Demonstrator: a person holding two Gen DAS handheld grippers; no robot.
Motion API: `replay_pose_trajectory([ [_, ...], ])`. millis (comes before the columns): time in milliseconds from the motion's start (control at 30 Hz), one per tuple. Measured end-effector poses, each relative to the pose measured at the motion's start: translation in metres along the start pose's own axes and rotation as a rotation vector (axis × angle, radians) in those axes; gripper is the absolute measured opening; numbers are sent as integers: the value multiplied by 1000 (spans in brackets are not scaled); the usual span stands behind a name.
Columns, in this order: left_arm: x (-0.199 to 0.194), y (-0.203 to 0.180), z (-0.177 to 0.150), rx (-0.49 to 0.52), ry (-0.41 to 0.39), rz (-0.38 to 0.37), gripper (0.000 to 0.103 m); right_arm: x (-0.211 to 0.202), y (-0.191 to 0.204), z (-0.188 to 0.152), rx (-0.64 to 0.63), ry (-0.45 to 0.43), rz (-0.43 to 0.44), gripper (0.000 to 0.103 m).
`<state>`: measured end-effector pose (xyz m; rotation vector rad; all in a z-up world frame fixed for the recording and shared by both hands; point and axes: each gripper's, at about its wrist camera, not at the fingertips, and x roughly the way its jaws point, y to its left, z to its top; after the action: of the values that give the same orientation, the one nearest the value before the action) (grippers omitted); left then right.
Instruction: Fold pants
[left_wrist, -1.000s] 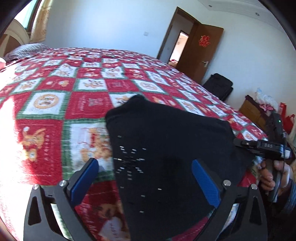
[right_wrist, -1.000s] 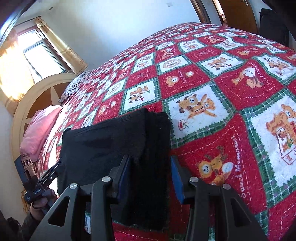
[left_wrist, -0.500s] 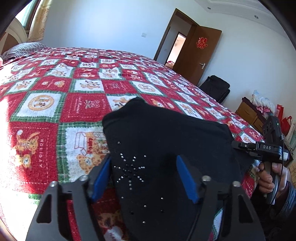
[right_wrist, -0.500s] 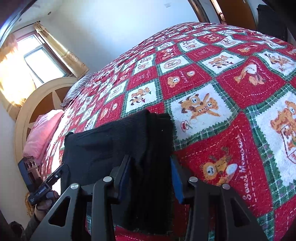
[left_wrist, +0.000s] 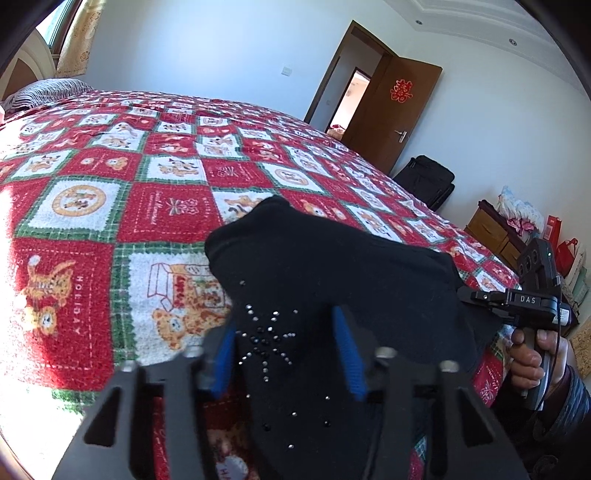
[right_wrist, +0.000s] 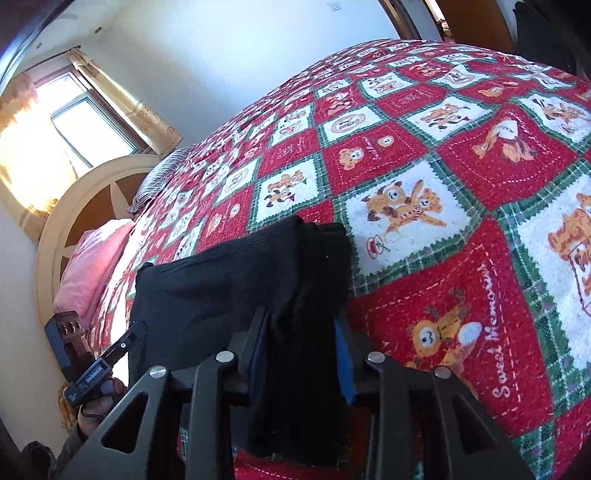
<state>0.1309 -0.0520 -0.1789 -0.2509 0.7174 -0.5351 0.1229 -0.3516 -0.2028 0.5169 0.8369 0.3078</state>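
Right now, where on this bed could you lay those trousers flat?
The red-and-green patchwork bedspread lies bare from the black knit pants up to the striped pillow. The near edge is crowded: left gripper and right gripper both clamp fabric.

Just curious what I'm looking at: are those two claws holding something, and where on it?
Both grip the folded black knit pants: left gripper at the rhinestone end, right gripper at the thick folded edge.

The left gripper (left_wrist: 284, 350) has been narrowed from wide open, at both 0.5 s and 1.0 s earlier, to a closer spacing, with both blue pads (left_wrist: 349, 356) now pressed against the black pants (left_wrist: 332, 269). The stud pattern (left_wrist: 266, 338), formerly toward 10 o'clock, is now centred between the pads.
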Motion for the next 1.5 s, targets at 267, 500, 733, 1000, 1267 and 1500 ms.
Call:
replay_pose_trajectory([
  [267,-8,-4,0,1,-9,-14,17,-14,17,-4,-36,-48,13,26],
  [500,-26,-9,3,11,-56,-13,15,-27,38,-3,-96,-89,22,25],
  [733,-48,-2,14,-2,-103,0,14,-17,60,2,-133,-73,53,25],
  [1000,-78,22,23,-6,-138,90,13,11,107,20,-204,-59,110,25],
  [1267,-110,58,30,-14,-176,191,13,58,171,34,-283,-21,176,25],
  [1500,-142,103,30,-64,-216,292,12,108,232,34,-345,24,236,25],
])
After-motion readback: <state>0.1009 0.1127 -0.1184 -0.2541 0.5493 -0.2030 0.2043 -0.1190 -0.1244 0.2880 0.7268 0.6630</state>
